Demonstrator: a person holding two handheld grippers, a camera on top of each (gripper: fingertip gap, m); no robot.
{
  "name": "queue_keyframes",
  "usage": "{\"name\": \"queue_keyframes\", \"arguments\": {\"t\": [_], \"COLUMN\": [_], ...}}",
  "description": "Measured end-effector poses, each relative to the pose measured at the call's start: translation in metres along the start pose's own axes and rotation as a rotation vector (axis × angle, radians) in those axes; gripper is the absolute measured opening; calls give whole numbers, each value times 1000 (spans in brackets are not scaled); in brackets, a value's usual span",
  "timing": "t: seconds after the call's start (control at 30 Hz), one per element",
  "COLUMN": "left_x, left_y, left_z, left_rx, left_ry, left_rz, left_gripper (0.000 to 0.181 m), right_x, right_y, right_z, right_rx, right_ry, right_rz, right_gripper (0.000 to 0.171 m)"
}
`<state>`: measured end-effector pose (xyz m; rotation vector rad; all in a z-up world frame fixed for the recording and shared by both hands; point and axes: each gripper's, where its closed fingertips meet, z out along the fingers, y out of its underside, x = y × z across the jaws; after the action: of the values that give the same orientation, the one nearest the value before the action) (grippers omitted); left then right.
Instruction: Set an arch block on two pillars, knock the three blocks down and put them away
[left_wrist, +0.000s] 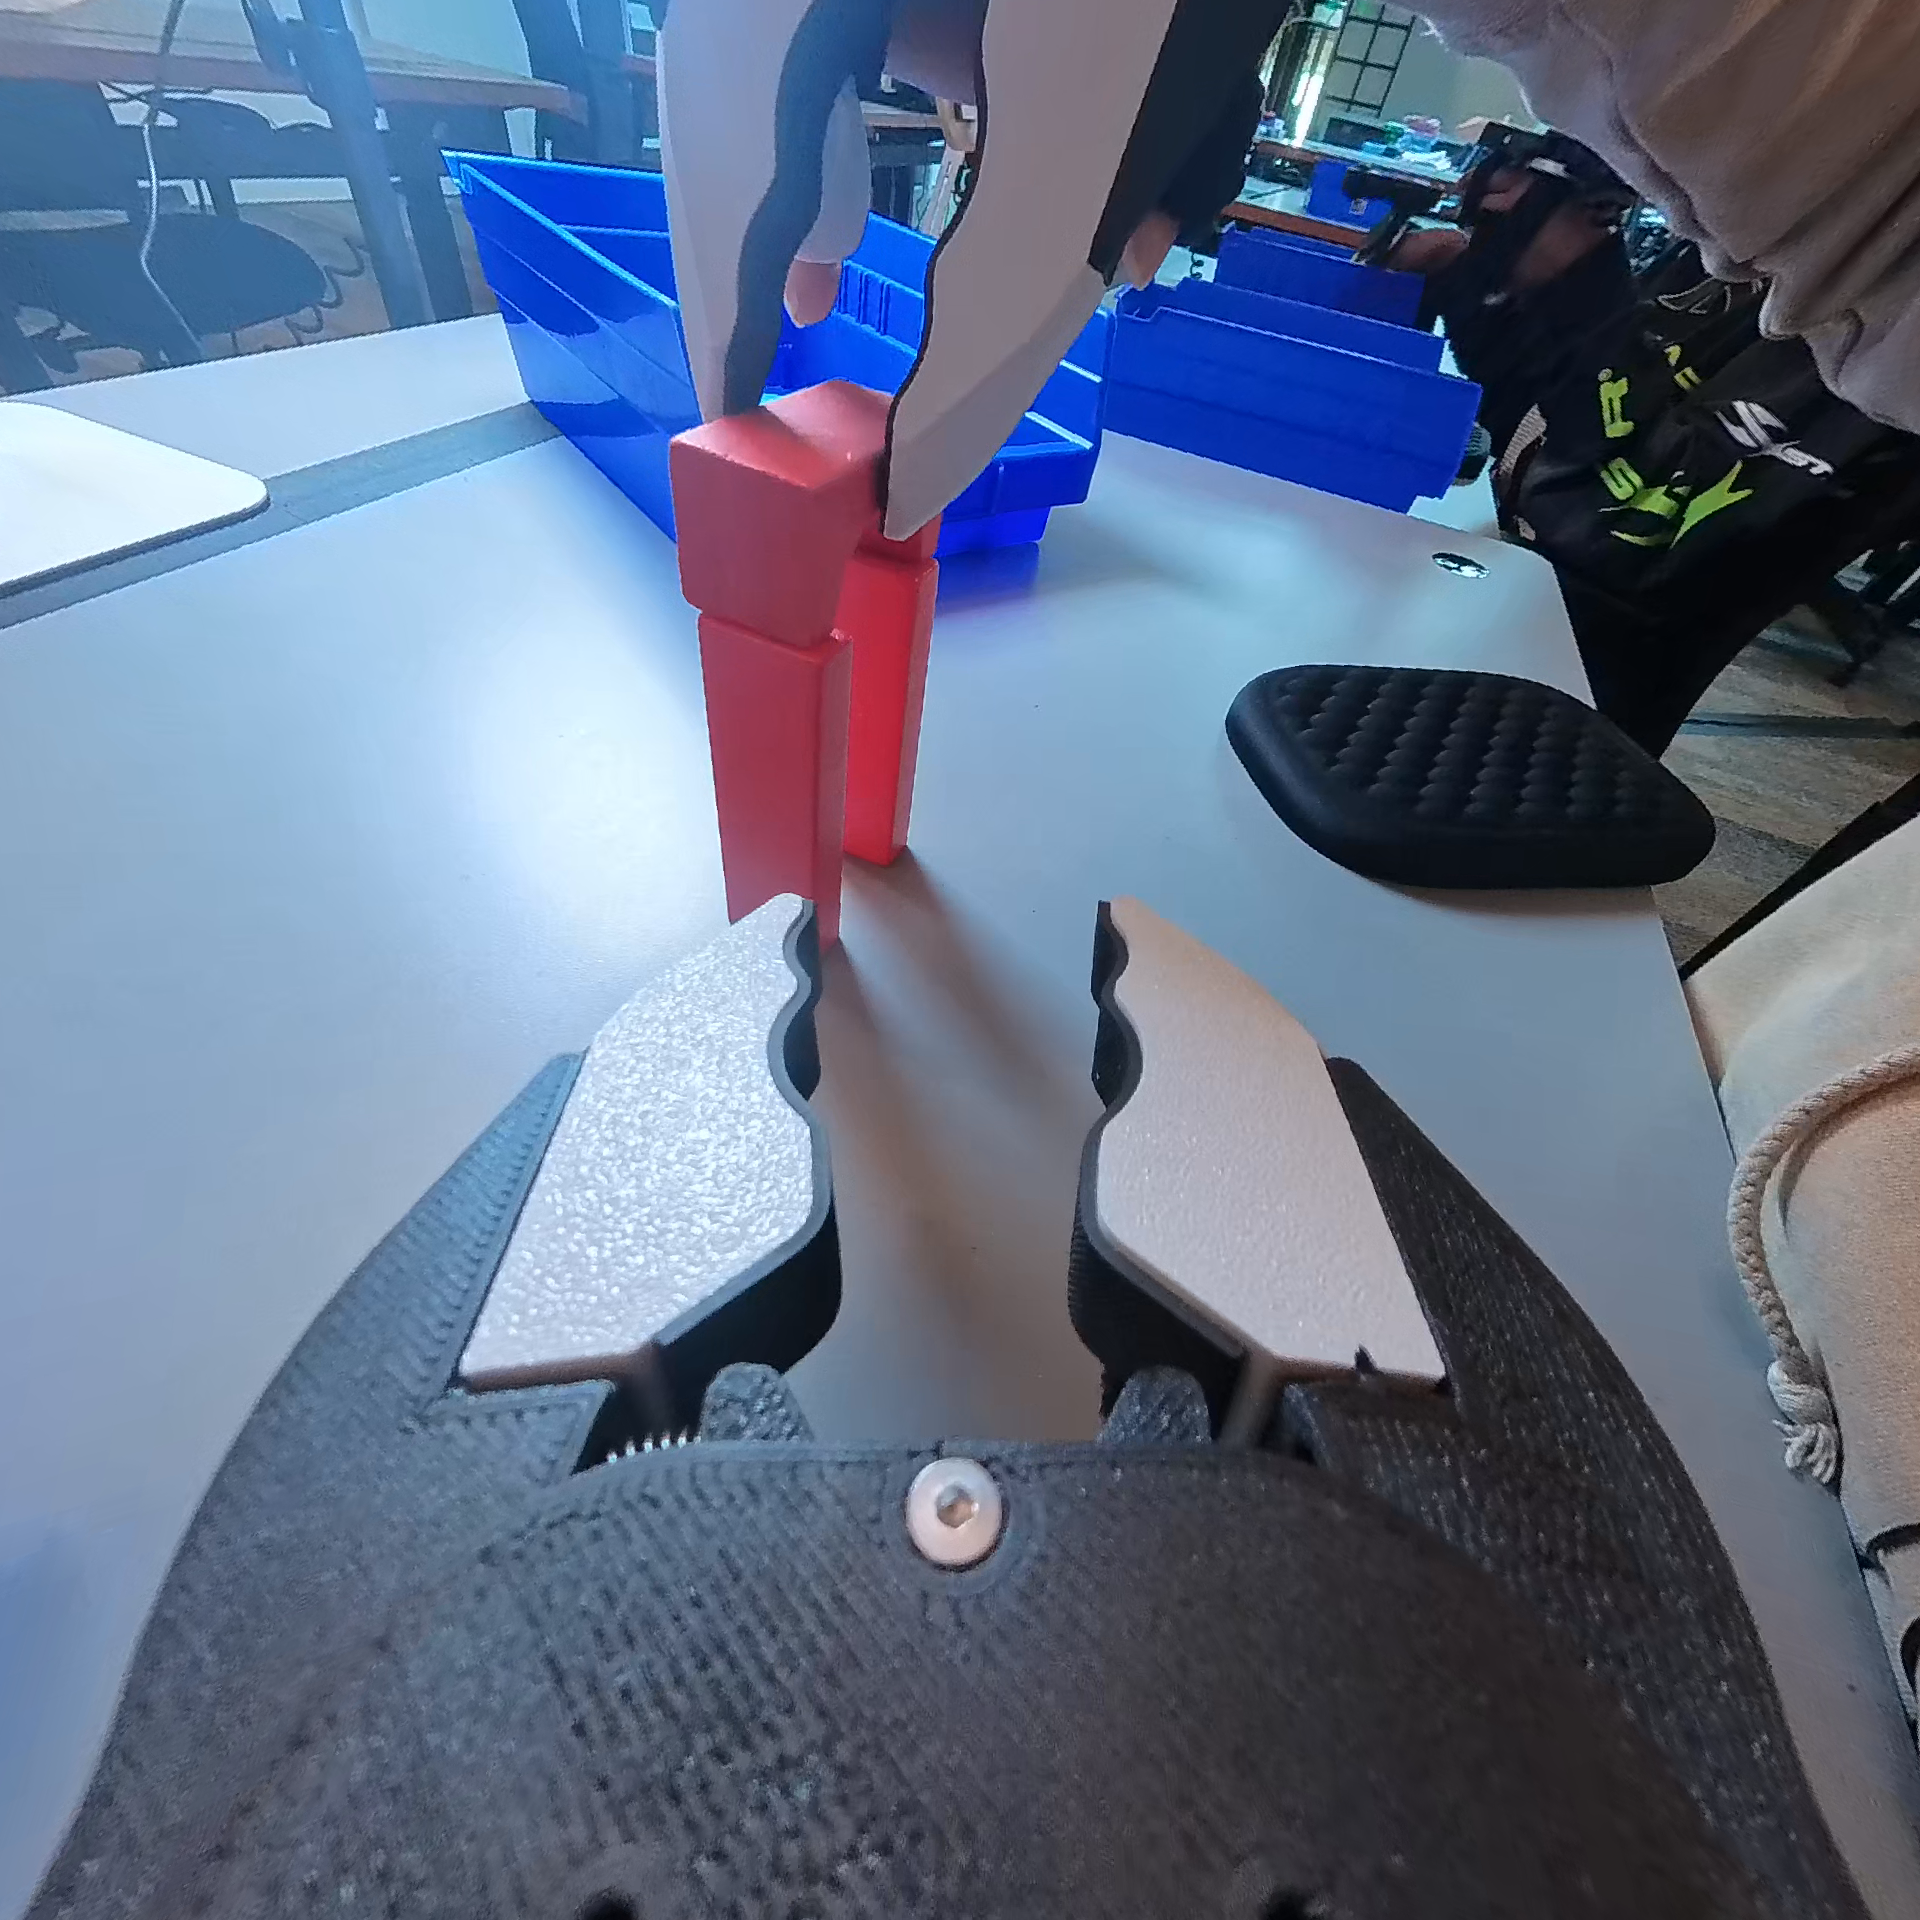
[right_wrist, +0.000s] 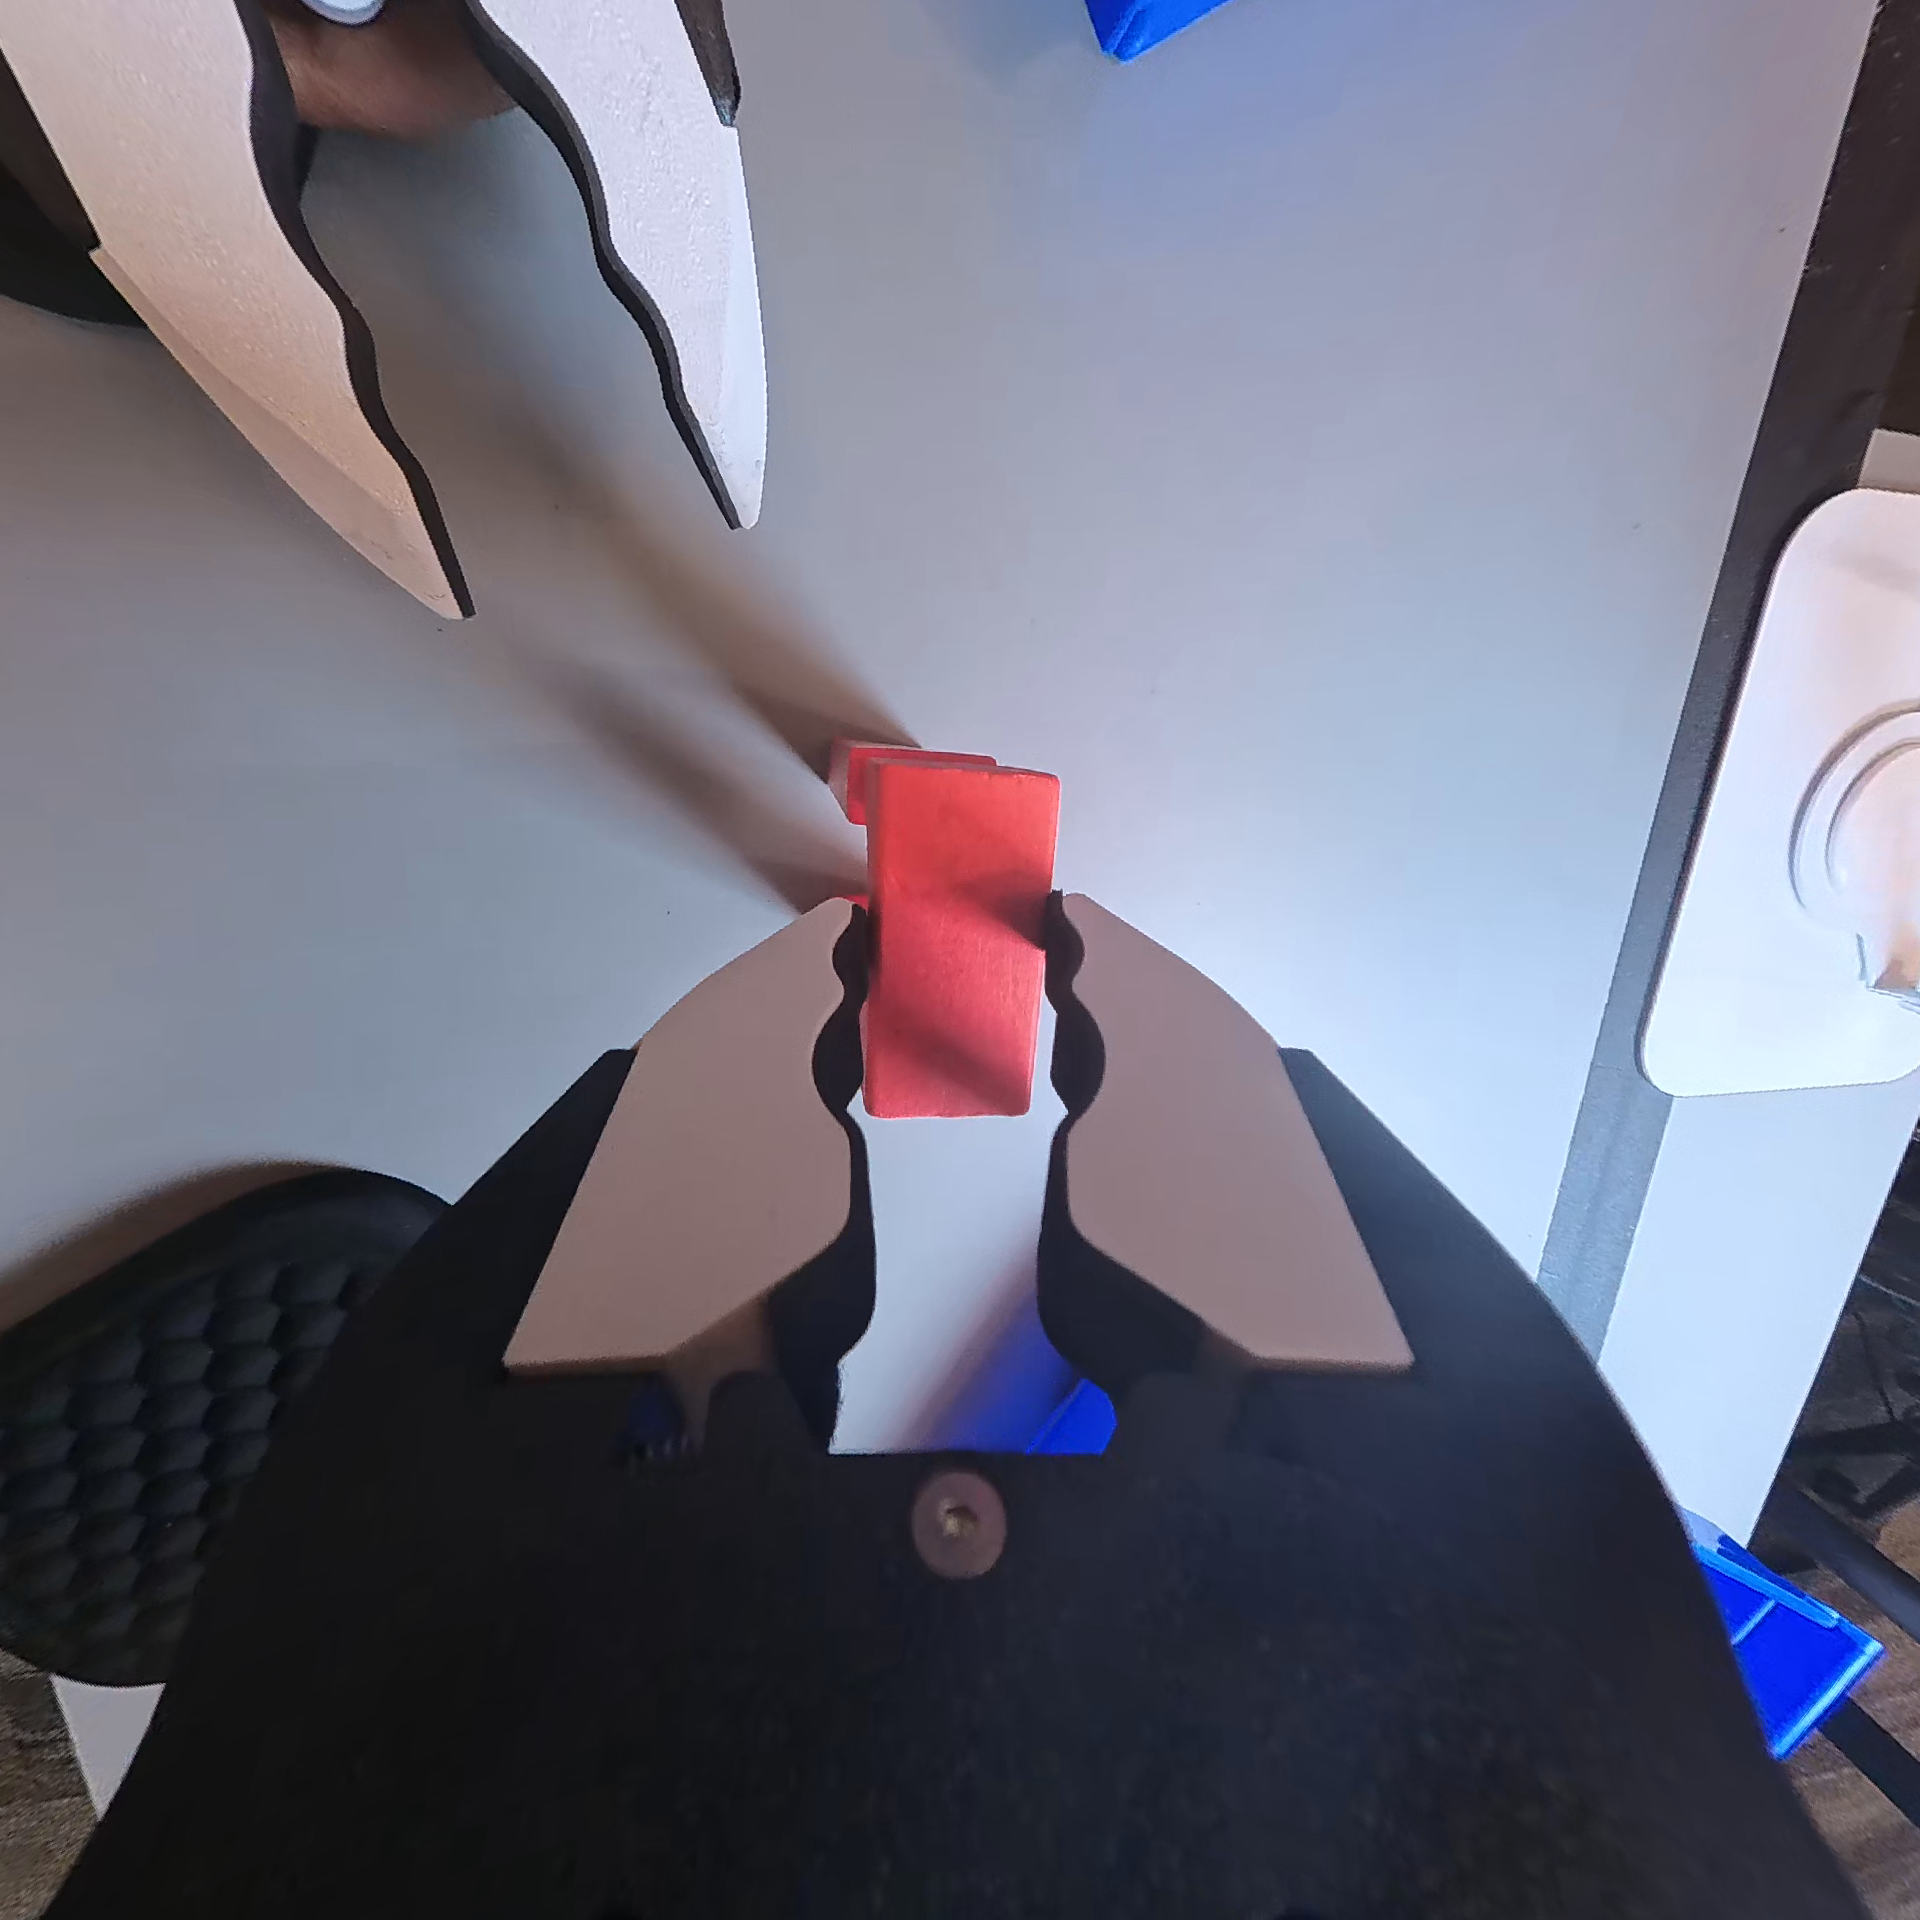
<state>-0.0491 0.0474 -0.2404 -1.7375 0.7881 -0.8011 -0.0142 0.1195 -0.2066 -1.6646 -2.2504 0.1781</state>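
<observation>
Arch block (left_wrist: 769, 499) + both pillars (left_wrist: 774, 769) red, plain. Bins (left_wrist: 582, 312) glossy blue. Table (left_wrist: 312, 831) pale grey w/ dark grey seam. Pad (left_wrist: 1465, 774) black, dimpled texture. Gripper fingers (left_wrist: 665, 1164) beige speckled, black wavy edging; bodies black ribbed.

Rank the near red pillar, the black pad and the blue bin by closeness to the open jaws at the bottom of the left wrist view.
From the left gripper:
1. Near red pillar, just ahead, left of centre.
2. Black pad, right.
3. Blue bin, behind the blocks.
</observation>
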Motion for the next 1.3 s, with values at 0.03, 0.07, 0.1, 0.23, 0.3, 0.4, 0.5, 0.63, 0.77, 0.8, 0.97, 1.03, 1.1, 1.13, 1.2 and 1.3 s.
{"name": "queue_keyframes", "arguments": {"t": [0.03, 0.07, 0.1, 0.23, 0.3, 0.4, 0.5, 0.63, 0.77, 0.8, 0.97, 1.03, 1.1, 1.13, 1.2, 1.3], "left_x": [0, 0, 0, 0, 1, 1, 1, 1, 1, 1, 1, 1, 1, 1, 1, 1], "left_y": [0, 0, 0, 0, 0, 1, 1, 1, 1, 1, 1, 1, 1, 1, 1, 1], "left_z": [0, 0, 0, 0, 0, 0, 0, 0, 1, 1, 1, 1, 1, 1, 1, 0], "left_rx": [0, -1, -1, -3, -3, -4, -4, -5, -7, -7, -7, -7, -8, -7, -7, -5], "left_ry": [0, 1, 0, 1, 2, 3, 3, 4, 6, 6, 7, 7, 7, 7, 7, 7], "left_rz": [0, 0, 0, 1, 1, 0, 0, 0, 0, 1, 1, 1, 0, 0, 1, 4], "left_gripper": [50, 50, 50, 50, 50, 50, 50, 50, 50, 50, 50, 50, 50, 50, 50, 50], "right_x": [0, 0, 0, 0, 0, 0, 0, 0, 0, 0, 1, 1, 2, 2, 4, 8], "right_y": [0, 0, 0, 0, 0, 0, 0, -1, -1, -1, -3, -4, -4, -4, -5, -7], "right_z": [0, 0, 0, 0, 0, 0, 0, 0, 0, 0, -3, -4, -6, -8, -12, -25], "right_rx": [-1, -1, -1, 0, 0, -3, -1, 2, 1, 4, 23, 29, 34, 39, 56, 116], "right_ry": [1, 1, 3, 6, 7, 5, 3, 5, 9, 10, 9, 8, 11, 12, 20, 42], "right_rz": [-1, -1, -2, -4, -3, -3, -3, -6, -16, -17, -15, -12, -12, -10, -5, 15], "right_gripper": [33, 33, 33, 33, 33, 33, 33, 33, 34, 35, 37, 38, 39, 39, 40, 43]}}
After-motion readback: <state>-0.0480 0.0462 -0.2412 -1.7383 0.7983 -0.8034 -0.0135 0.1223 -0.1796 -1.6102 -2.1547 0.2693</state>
